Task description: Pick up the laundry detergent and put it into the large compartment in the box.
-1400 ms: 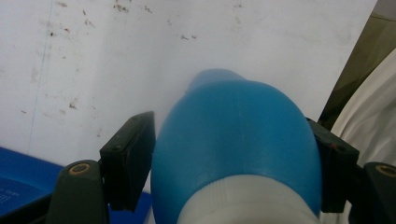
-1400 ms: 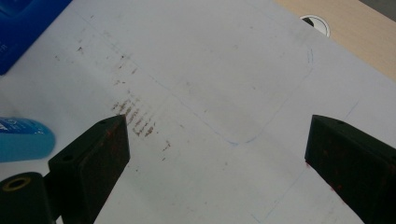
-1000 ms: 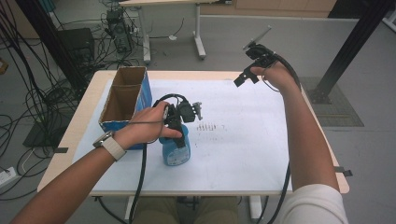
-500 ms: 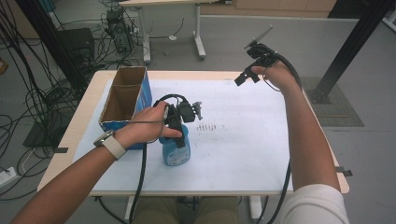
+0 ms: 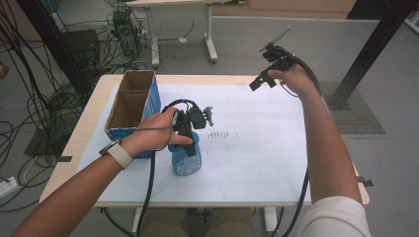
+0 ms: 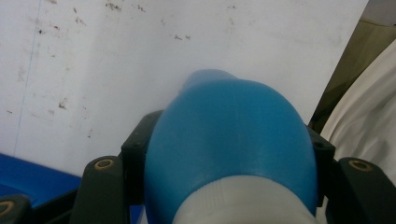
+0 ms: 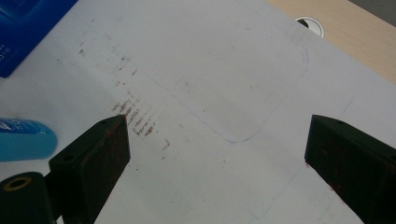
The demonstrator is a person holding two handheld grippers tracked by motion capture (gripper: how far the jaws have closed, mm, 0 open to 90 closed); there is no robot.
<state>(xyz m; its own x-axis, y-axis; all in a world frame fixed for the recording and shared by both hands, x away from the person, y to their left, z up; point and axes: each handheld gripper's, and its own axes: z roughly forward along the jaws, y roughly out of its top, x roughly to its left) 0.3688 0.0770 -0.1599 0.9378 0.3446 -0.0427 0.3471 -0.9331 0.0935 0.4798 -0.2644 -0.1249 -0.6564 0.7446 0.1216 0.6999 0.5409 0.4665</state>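
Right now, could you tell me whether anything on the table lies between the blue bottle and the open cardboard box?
Nothing visible does. The left gripper has its jaws closed on the blue bottle, which stands on the white sheet just right of the cardboard box. Between them lies the person's left hand.

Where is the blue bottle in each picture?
High view: the blue bottle stands low and left of centre, under the left gripper.
Left gripper view: it sits at bottom centre, between the jaws.
Right gripper view: just an end pokes in at the left edge.
Shared landmark: the dark smudges on the white sheet, beside the bottle.
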